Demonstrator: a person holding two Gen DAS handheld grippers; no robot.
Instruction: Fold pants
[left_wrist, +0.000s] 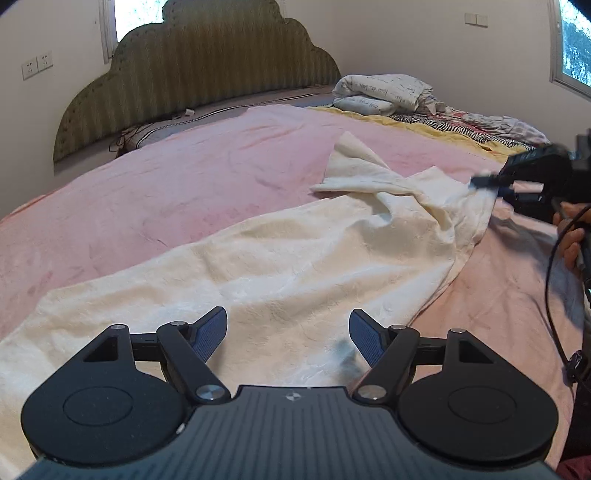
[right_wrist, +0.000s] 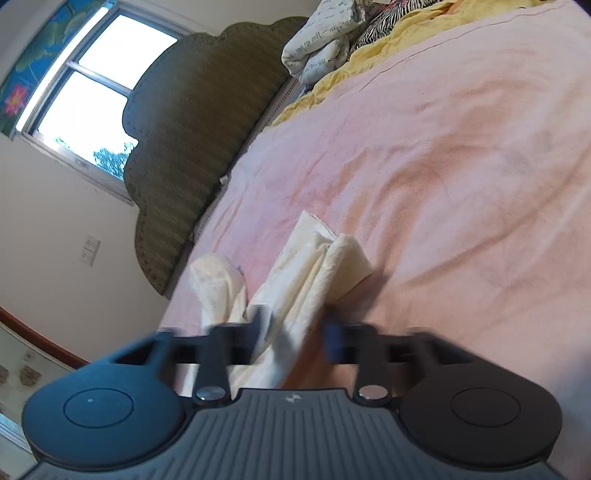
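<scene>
Cream white pants (left_wrist: 280, 266) lie spread across a pink blanket (left_wrist: 166, 192) on a bed, one leg folded over at the far end. My left gripper (left_wrist: 288, 332) is open and empty, hovering just above the near part of the pants. My right gripper (left_wrist: 480, 182) appears at the right of the left wrist view, at the far edge of the pants. In the blurred right wrist view the right gripper (right_wrist: 295, 332) has its fingers partly apart with pants fabric (right_wrist: 314, 266) between them; whether they clamp it is unclear.
A green padded headboard (left_wrist: 199, 74) stands at the back. A white printed pillow (left_wrist: 384, 92), a yellow sheet and zebra-patterned cloth (left_wrist: 443, 123) lie at the far right of the bed. A black cable (left_wrist: 554, 288) hangs by the person's right hand.
</scene>
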